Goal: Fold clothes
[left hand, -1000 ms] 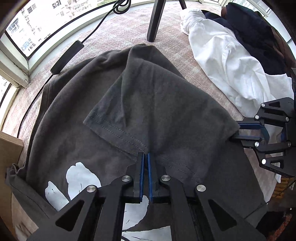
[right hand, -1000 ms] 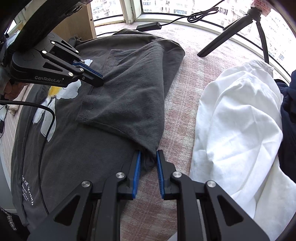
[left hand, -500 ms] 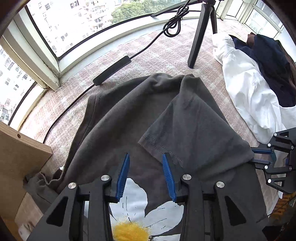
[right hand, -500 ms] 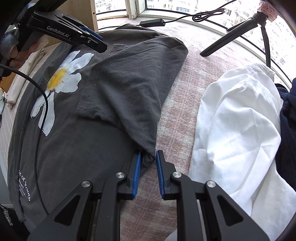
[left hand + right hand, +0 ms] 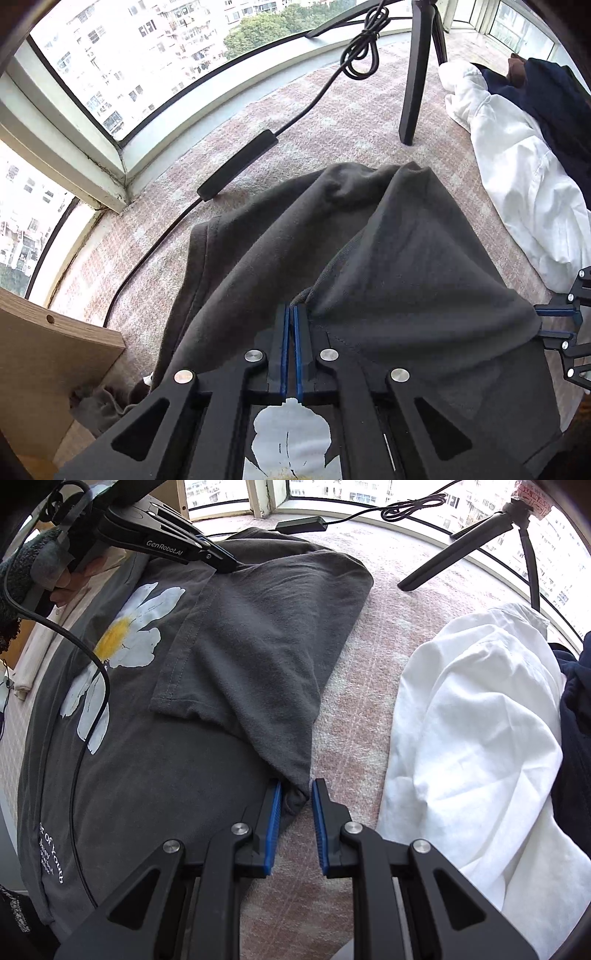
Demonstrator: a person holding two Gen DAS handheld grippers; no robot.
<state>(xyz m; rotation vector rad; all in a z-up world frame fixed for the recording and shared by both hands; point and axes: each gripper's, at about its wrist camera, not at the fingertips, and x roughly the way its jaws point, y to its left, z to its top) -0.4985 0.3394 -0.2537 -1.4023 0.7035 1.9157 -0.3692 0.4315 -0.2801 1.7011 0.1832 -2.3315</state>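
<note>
A dark grey T-shirt with a white daisy print lies flat on a pinkish checked cover. Its right sleeve side is folded inward over the chest. My left gripper is shut on the upper corner of that folded flap, near the collar side. In the right wrist view the left gripper touches the top of the fold. My right gripper is shut on the lower corner of the same flap, at the shirt's right edge. It also shows as the right gripper at the far right of the left wrist view.
A crumpled white garment and a navy one lie to the right. A black tripod leg and a cable with its adapter stand behind the shirt, below the window. A wooden board is at the left.
The left gripper let go of the sleeve hem, lifted open, then came down and shut on the flap's upper corner. The right gripper kept its hold and barely moved.
</note>
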